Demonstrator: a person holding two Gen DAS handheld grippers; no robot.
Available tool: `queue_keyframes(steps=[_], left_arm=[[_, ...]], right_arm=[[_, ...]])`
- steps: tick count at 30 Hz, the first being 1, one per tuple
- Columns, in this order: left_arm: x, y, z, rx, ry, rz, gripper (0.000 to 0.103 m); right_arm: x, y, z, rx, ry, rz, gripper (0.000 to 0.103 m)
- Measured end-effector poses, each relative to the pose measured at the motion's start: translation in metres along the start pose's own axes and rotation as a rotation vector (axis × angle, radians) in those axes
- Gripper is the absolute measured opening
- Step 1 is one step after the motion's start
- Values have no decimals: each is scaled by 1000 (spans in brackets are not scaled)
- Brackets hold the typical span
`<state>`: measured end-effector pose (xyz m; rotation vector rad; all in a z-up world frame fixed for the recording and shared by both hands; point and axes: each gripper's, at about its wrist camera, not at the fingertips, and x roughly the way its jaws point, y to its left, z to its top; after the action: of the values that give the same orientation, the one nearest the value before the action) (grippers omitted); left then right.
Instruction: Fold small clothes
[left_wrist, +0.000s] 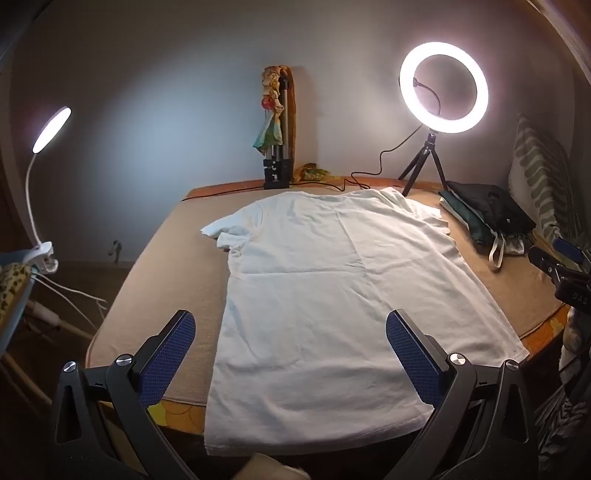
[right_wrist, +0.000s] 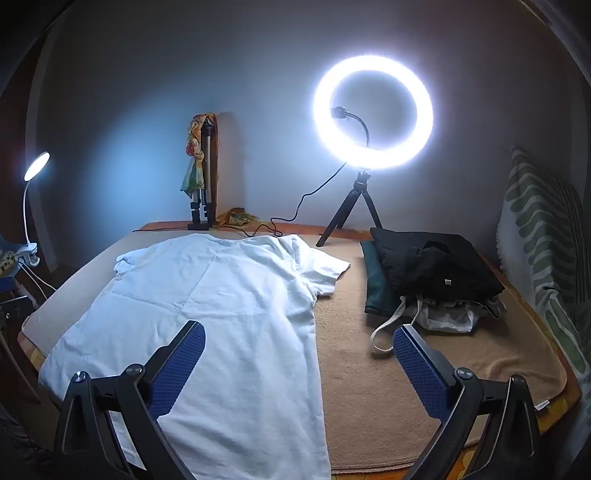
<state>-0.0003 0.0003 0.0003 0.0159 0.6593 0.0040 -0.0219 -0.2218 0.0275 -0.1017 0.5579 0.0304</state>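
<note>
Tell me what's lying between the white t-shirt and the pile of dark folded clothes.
Only bare tan blanket, seen in the right wrist view.

Between my blue, cross-hatched pads (left_wrist: 168, 354) lies a plain white T-shirt (left_wrist: 314, 295) on a tan blanket (right_wrist: 388, 369). Beyond my right fingers sits a black garment (right_wrist: 436, 266) over a dark green one (right_wrist: 375, 291); further right, a cream cushion (right_wrist: 539, 236) with green leaf stripes.
</note>
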Motion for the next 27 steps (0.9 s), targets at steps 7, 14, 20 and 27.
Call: queue_keyframes(steps=[7, 14, 20, 27], left_arm=[[-4, 9, 6, -15, -16, -7, 102], [-7, 6, 11, -26, -31, 14, 102], [-9, 8, 10, -33, -38, 10, 102], [-7, 9, 8, -33, -40, 4, 102]], right_arm=[[1, 1, -1, -6, -6, -4, 103], [-1, -2, 2, 2, -12, -1, 103], [-3, -1, 1, 2, -17, -2, 103], [-3, 0, 0, 2, -17, -3, 103]])
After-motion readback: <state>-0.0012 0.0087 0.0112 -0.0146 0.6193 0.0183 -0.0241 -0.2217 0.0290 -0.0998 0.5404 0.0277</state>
